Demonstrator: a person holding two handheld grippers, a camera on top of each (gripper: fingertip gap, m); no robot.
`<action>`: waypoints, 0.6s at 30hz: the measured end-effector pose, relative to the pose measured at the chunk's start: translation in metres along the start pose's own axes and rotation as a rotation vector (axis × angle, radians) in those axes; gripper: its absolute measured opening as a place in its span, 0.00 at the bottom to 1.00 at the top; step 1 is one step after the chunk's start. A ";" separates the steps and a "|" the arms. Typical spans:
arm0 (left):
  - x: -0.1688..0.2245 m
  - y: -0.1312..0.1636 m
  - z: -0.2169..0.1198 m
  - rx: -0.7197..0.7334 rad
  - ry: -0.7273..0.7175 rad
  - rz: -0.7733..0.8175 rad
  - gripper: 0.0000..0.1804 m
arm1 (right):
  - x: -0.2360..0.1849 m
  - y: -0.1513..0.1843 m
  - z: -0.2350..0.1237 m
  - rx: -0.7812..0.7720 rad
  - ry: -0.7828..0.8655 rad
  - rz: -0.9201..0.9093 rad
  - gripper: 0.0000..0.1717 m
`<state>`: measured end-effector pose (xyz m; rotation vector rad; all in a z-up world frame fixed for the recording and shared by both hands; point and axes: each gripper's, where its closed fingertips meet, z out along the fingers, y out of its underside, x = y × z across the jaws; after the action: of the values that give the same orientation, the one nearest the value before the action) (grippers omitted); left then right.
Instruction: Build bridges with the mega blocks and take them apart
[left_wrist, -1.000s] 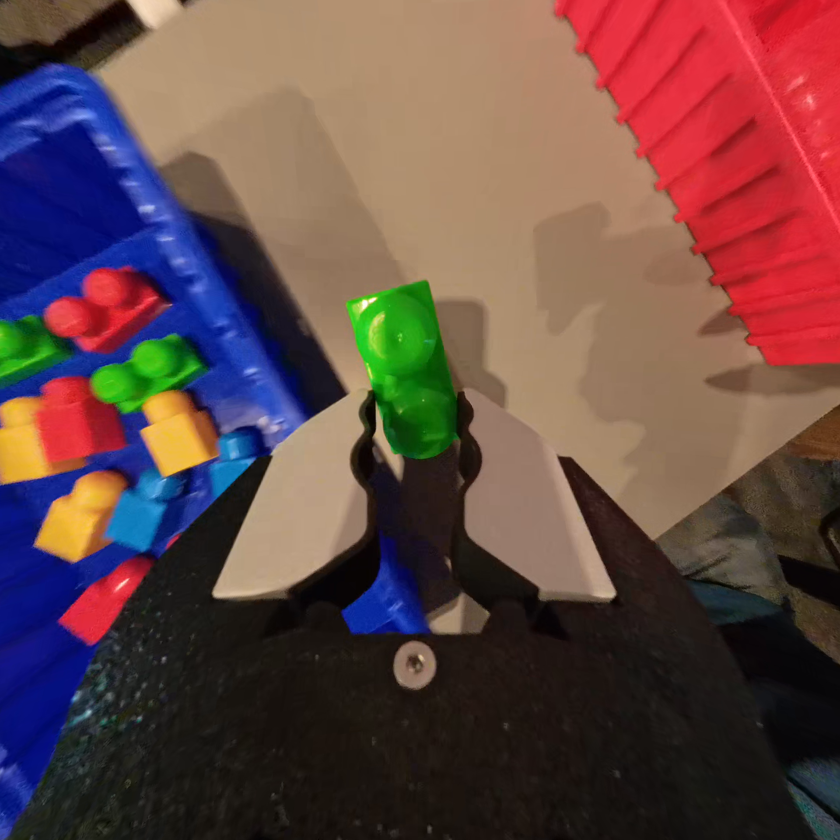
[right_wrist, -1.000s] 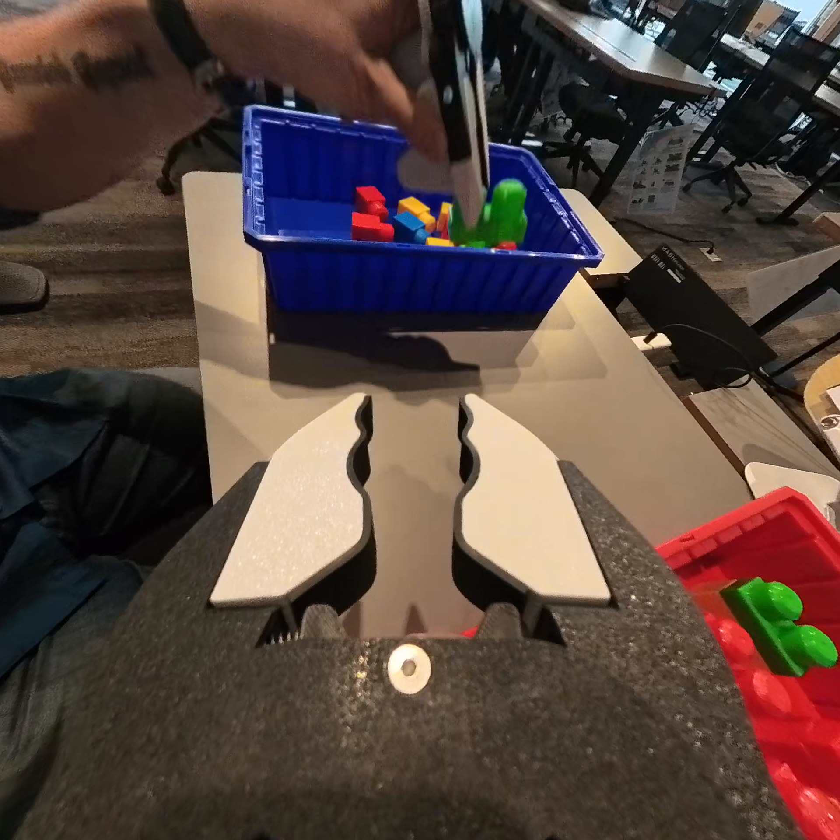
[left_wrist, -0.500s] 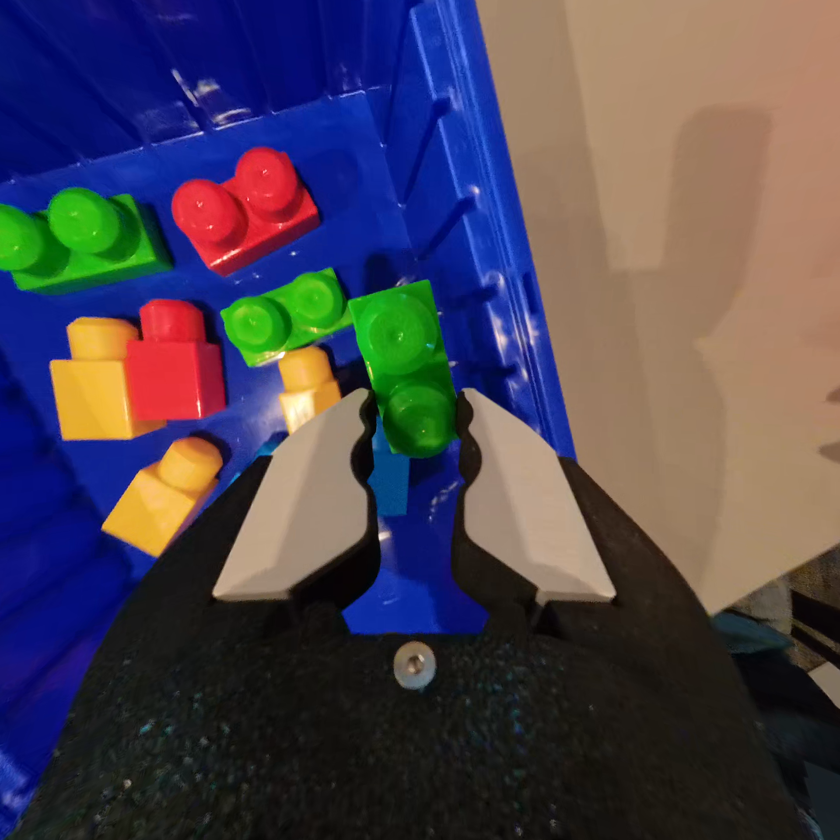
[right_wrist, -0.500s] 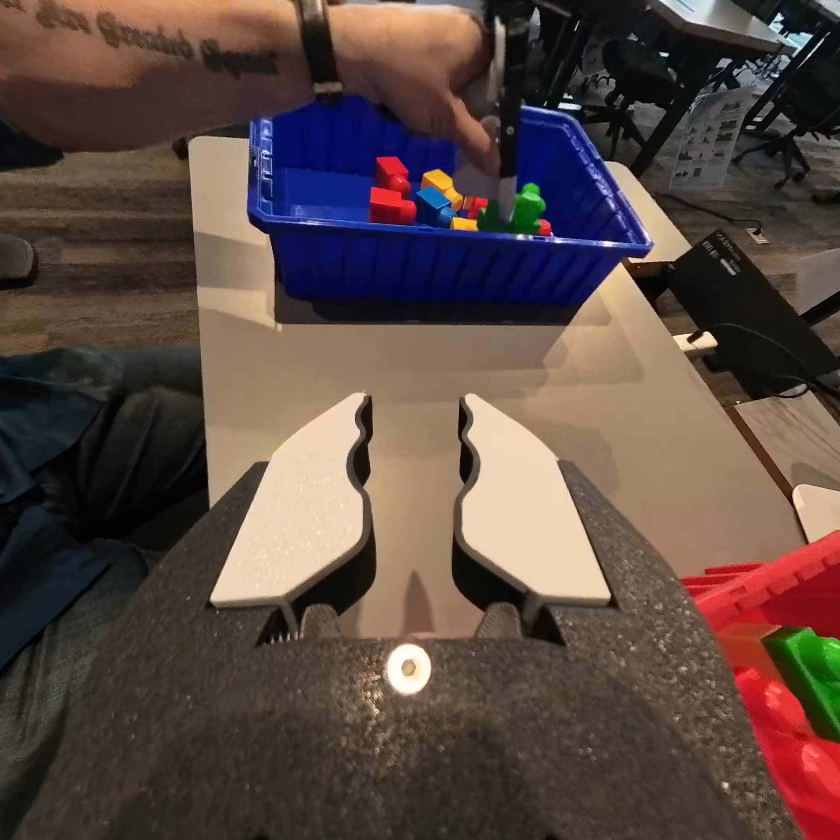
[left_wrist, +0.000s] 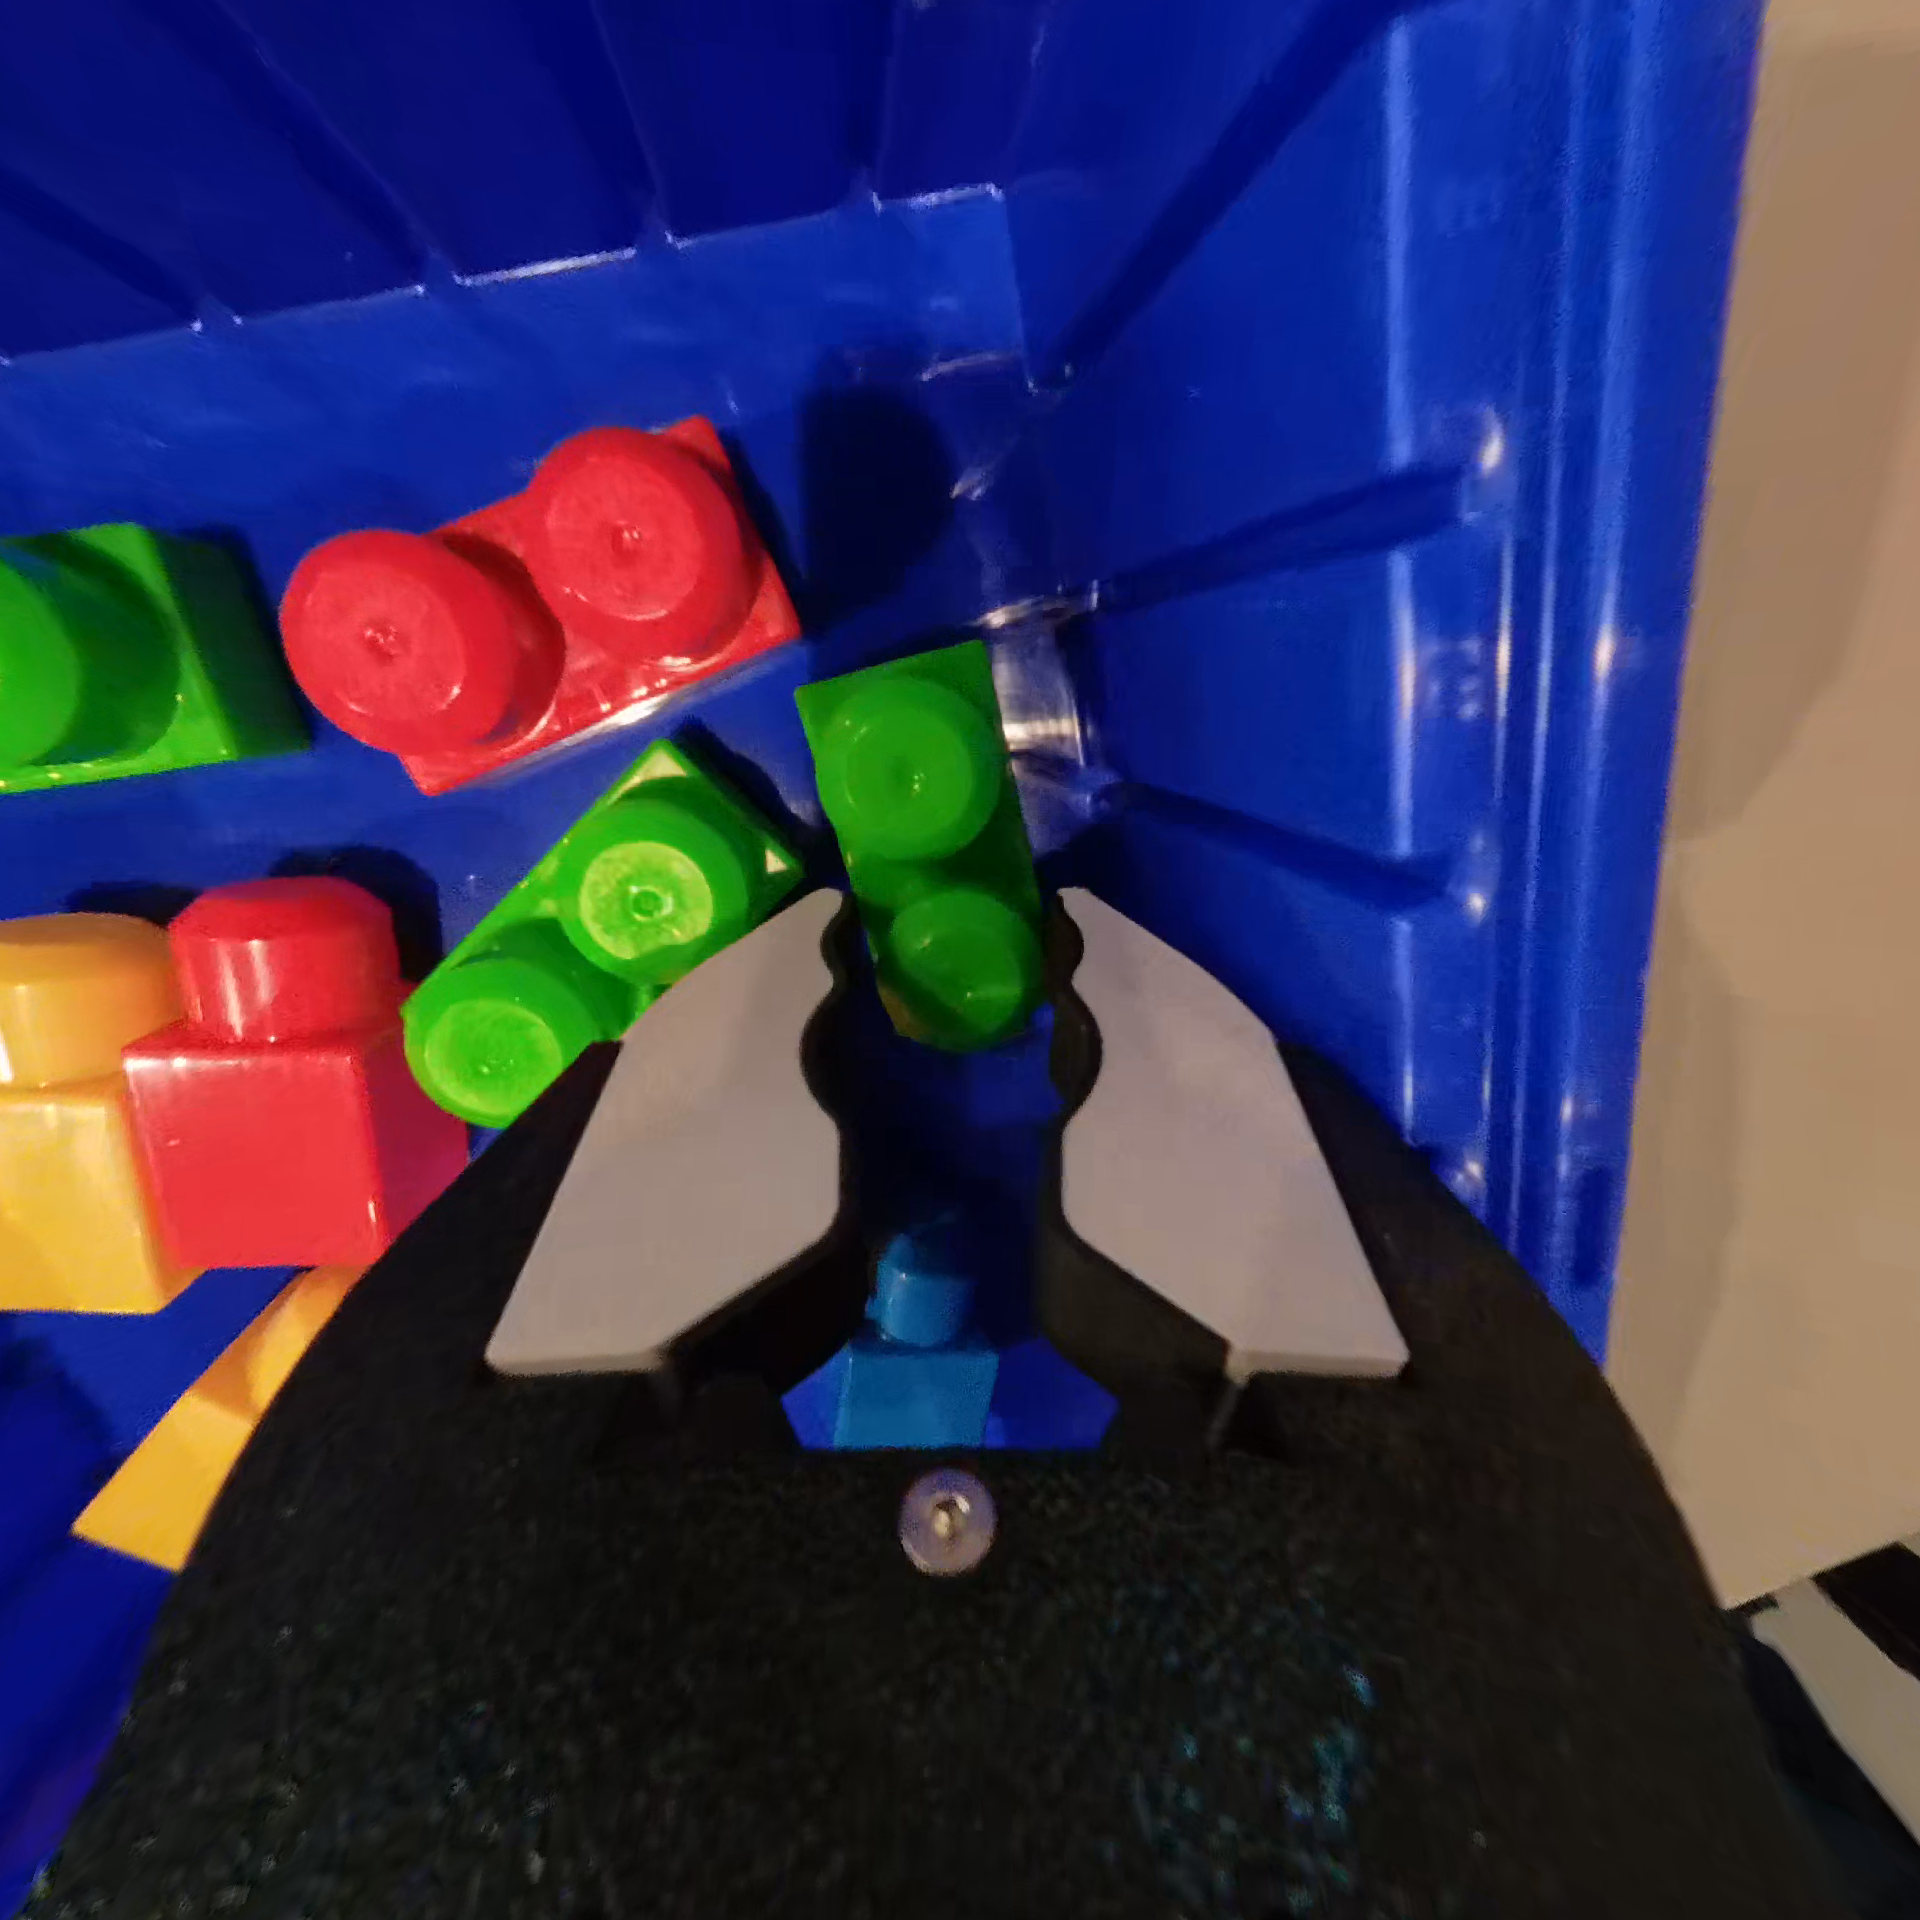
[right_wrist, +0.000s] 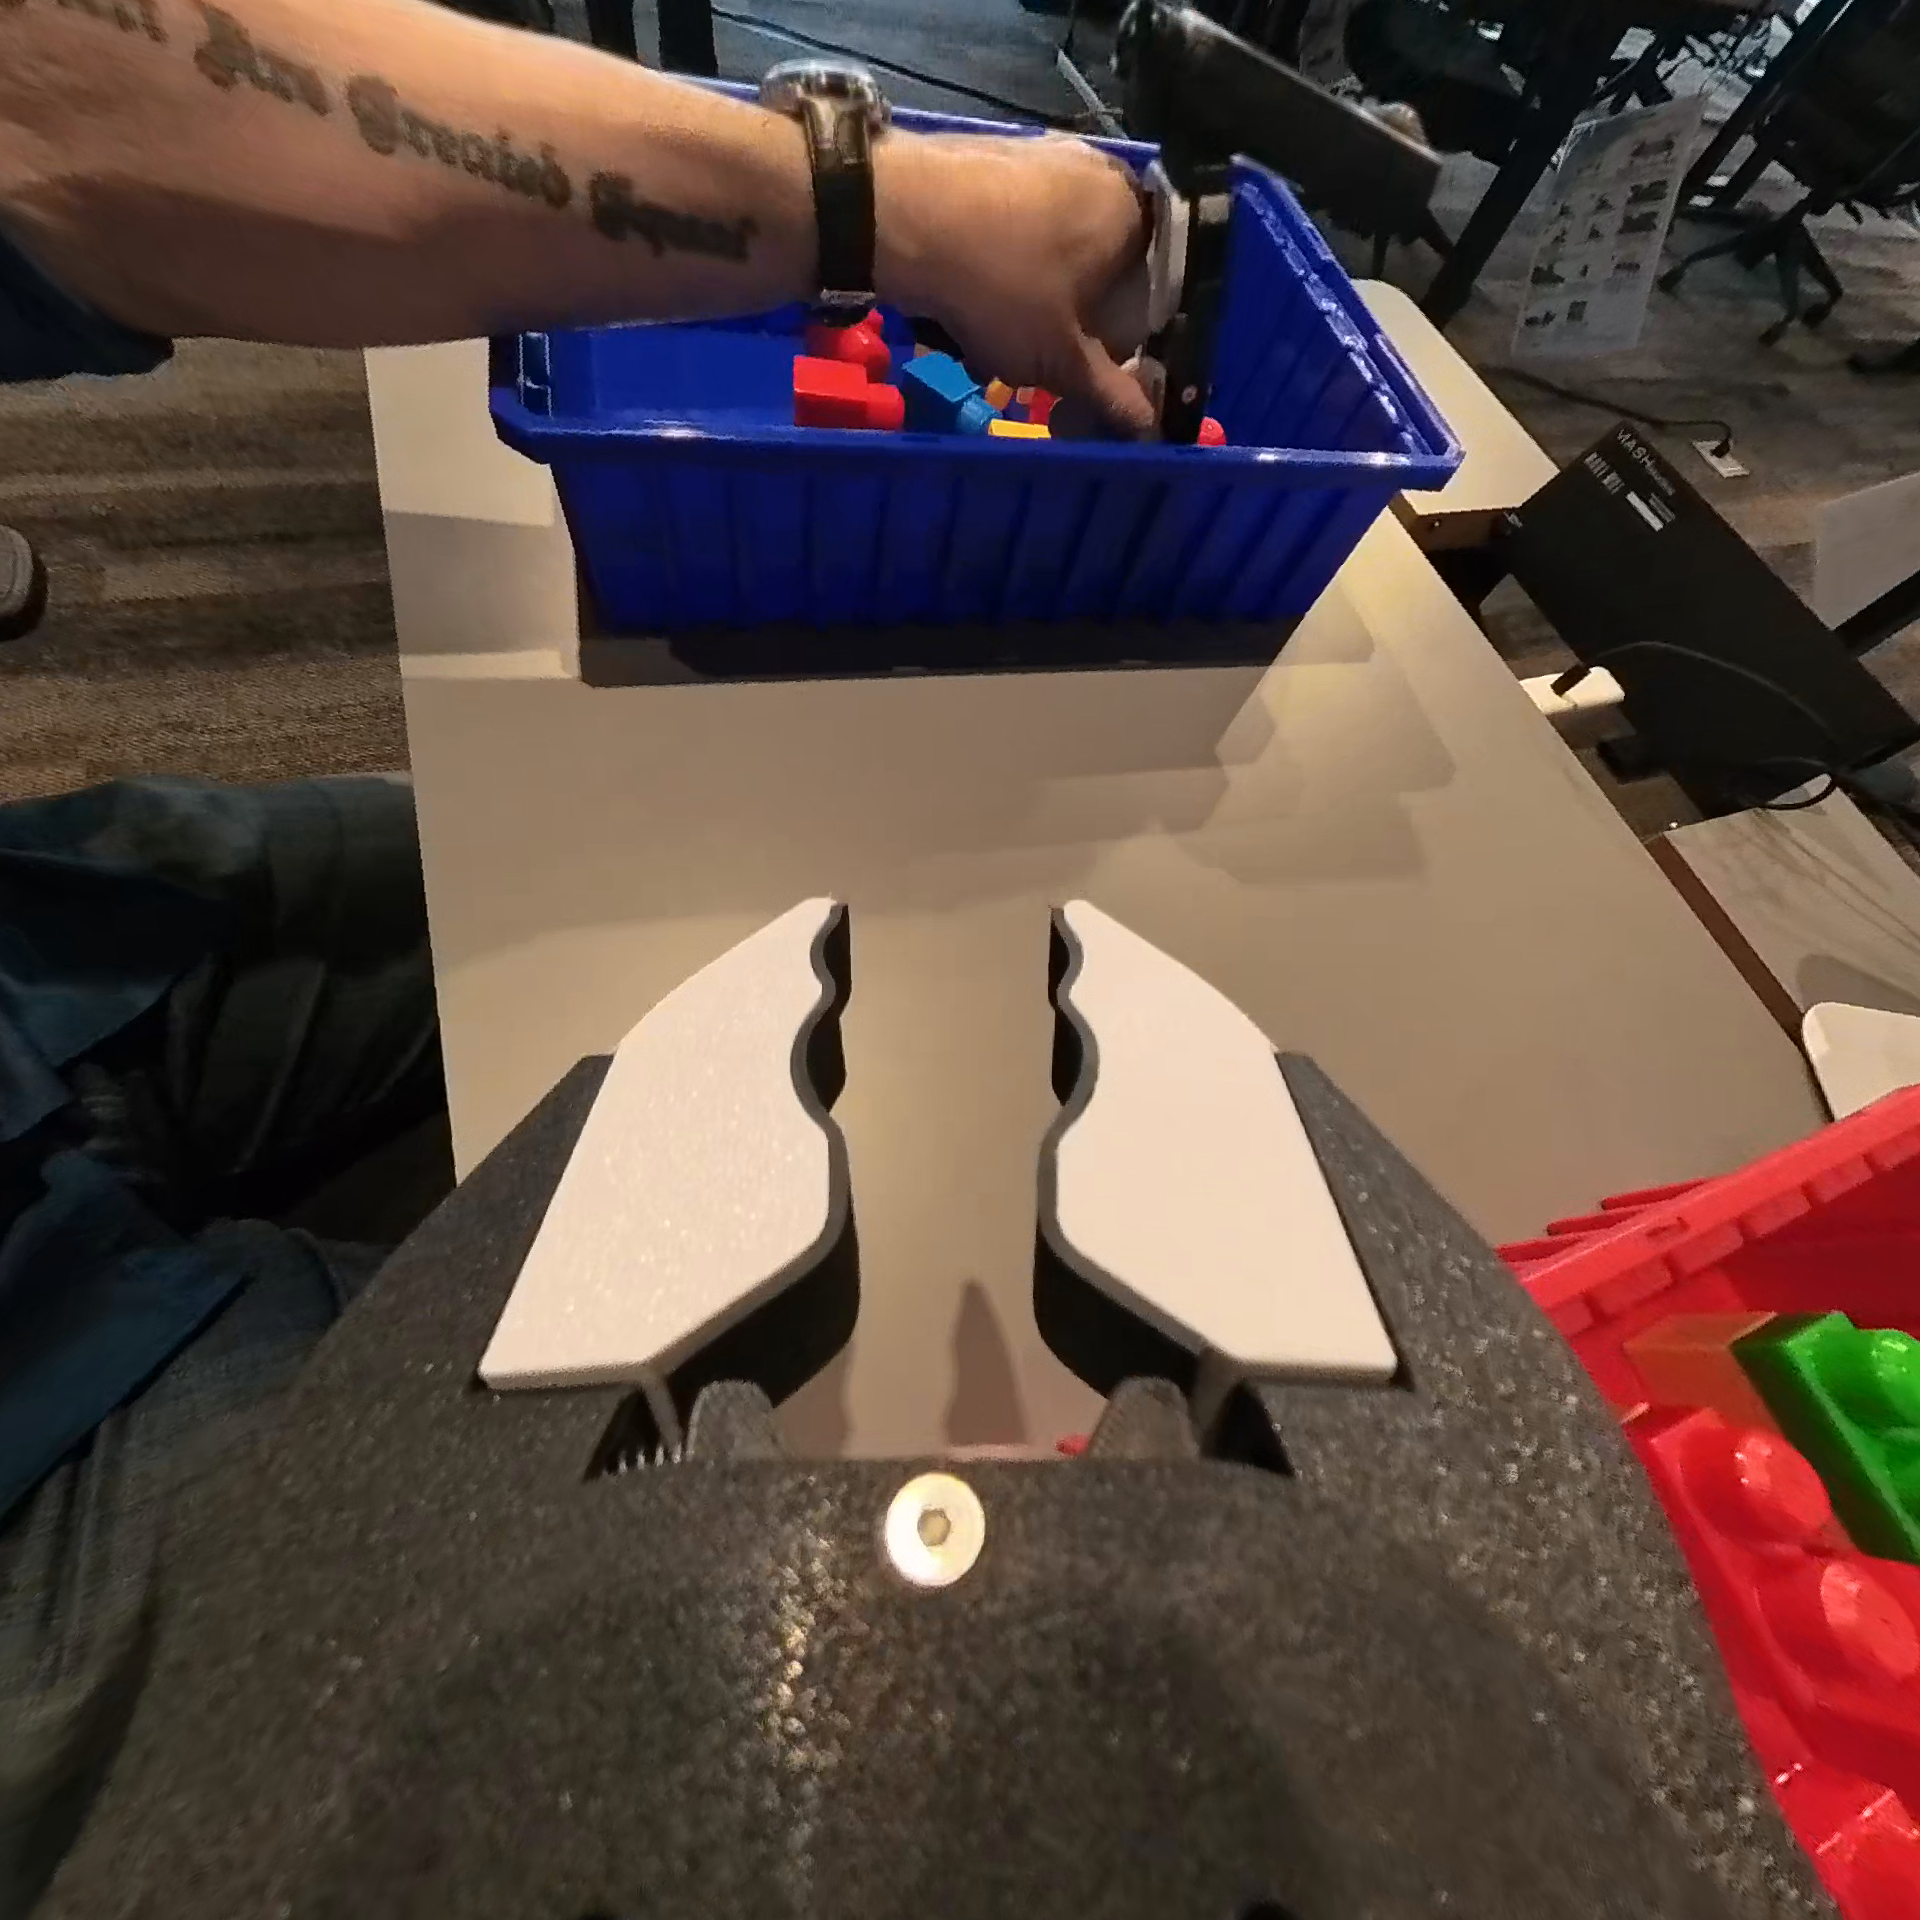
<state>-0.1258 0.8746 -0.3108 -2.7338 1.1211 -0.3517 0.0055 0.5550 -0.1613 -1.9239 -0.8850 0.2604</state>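
My left gripper (left_wrist: 945, 914) is shut on a green two-stud block (left_wrist: 920, 821) and holds it low inside the blue bin (left_wrist: 1455, 623), close to the bin's right wall. Loose blocks lie on the bin floor: a red two-stud block (left_wrist: 540, 603), a green two-stud block (left_wrist: 603, 935), a red single block (left_wrist: 270, 1070), yellow blocks (left_wrist: 62, 1122) and a blue single block (left_wrist: 914, 1340). In the right wrist view the left gripper (right_wrist: 1184, 395) reaches down into the bin (right_wrist: 935, 530). My right gripper (right_wrist: 945, 935) is open and empty above the table (right_wrist: 935, 790).
A red bin (right_wrist: 1714, 1247) at the lower right holds a green block (right_wrist: 1849, 1403). A person's forearm (right_wrist: 520, 208) stretches over the blue bin. The person's legs (right_wrist: 187, 1039) are at the table's left edge. Office desks and chairs stand behind.
My left gripper has carried the green block from above the table over the blue bin's wall and down toward its floor. The right gripper has stayed open and has barely moved.
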 end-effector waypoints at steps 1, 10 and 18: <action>0.001 0.000 0.000 -0.001 0.011 -0.011 0.19 | 0.000 0.001 0.000 0.000 0.003 -0.001 0.21; 0.000 -0.008 -0.029 0.086 -0.008 0.022 0.34 | 0.001 -0.008 -0.008 0.032 0.033 -0.012 0.22; 0.065 -0.029 -0.140 0.374 0.046 0.185 0.38 | 0.035 -0.027 -0.083 0.211 0.204 0.035 0.23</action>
<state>-0.1003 0.8408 -0.1598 -2.2905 1.1726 -0.5390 0.0614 0.5291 -0.0899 -1.7358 -0.6626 0.1667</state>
